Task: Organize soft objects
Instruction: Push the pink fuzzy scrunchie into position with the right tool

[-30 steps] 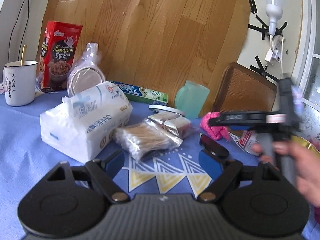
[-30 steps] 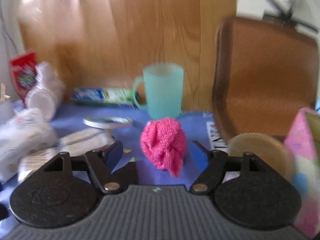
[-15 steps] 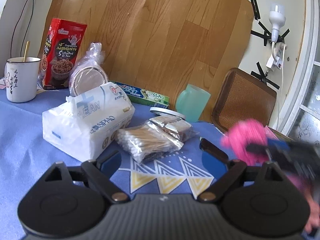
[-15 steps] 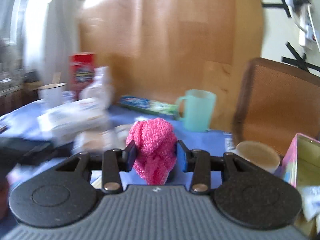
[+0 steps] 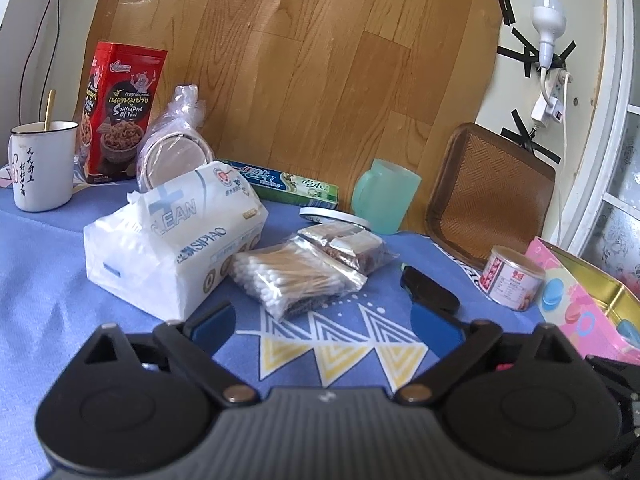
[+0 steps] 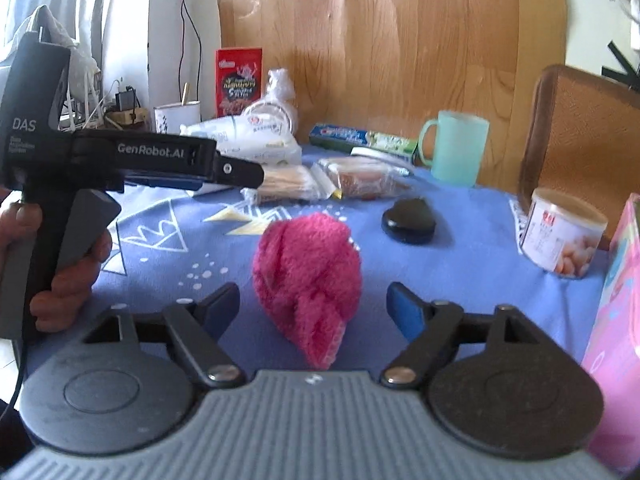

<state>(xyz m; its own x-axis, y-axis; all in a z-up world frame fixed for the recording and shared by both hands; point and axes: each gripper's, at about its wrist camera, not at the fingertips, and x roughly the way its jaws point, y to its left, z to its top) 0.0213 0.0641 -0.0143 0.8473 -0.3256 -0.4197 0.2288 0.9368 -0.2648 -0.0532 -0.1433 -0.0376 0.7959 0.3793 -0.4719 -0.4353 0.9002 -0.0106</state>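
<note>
Colours only:
- towel (image 6: 307,280): hot pink, fuzzy knit
- counter cloth (image 5: 48,264): blue w/ white+yellow triangle zigzags, white dots
- mug (image 5: 386,200) at 1 o'clock: mint green, translucent
- tissue pack (image 5: 172,240): white w/ blue lettering
- snack box (image 5: 120,112) at 11 o'clock: red, black panel
- enamel cup (image 5: 42,166): white, black script, dark rim
- tin (image 5: 592,304) at 3 o'clock: pink outside, gold inside, blue spots
- tray (image 5: 490,192): brown woven
- can (image 6: 562,234): white, red label
- gripper pads (image 6: 404,310): blue on black/grey body

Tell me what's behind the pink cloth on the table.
Behind the pink cloth lie a black case, then bagged cotton swabs and snacks. The tablecloth directly behind it is hidden.
</note>
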